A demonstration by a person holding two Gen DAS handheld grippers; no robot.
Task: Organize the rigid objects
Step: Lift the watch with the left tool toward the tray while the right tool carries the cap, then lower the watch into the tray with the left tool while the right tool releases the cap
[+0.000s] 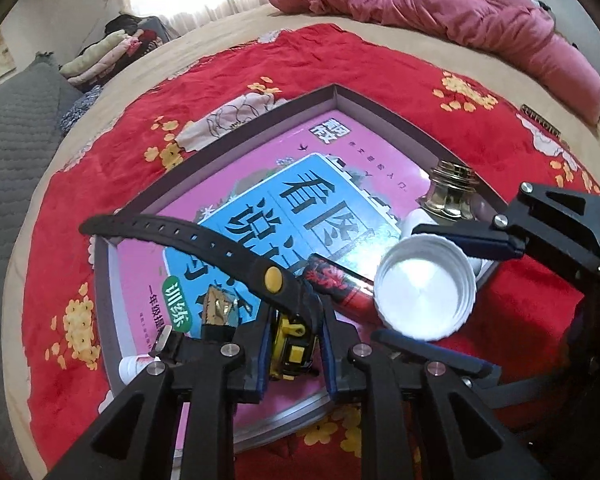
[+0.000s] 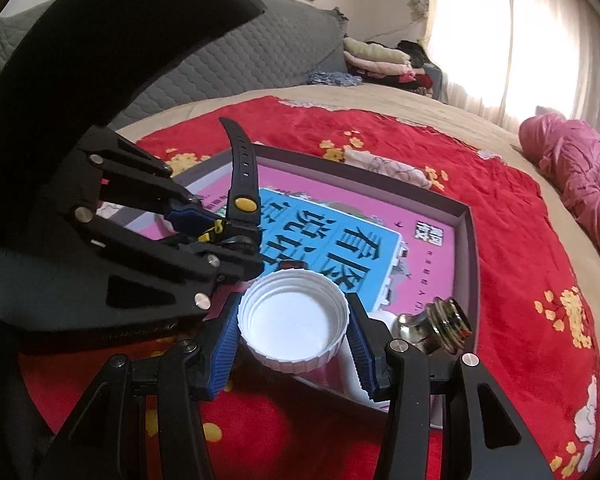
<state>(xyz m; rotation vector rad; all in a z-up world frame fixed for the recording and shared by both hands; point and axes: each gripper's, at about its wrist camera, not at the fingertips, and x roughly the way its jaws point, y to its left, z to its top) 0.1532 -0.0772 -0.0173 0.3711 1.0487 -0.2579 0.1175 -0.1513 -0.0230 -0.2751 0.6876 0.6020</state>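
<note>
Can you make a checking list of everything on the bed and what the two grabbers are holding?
Surface: red flowered blanket on a bed.
Job's things: black-and-yellow wristwatch; white ribbed plastic lid; shallow grey-walled box holding a blue book on a pink book.
Clutter: gold metal bottle and red-and-black tube in the box.
Grippers: left gripper clamps the watch; right gripper clamps the lid.
Cables: nothing seen.
Surroundings: pink quilt, folded clothes, curtained window.

Ribbed white plastic cap [image 2: 294, 316] — shiny brass-like metal knob [image 1: 452, 194]
</note>
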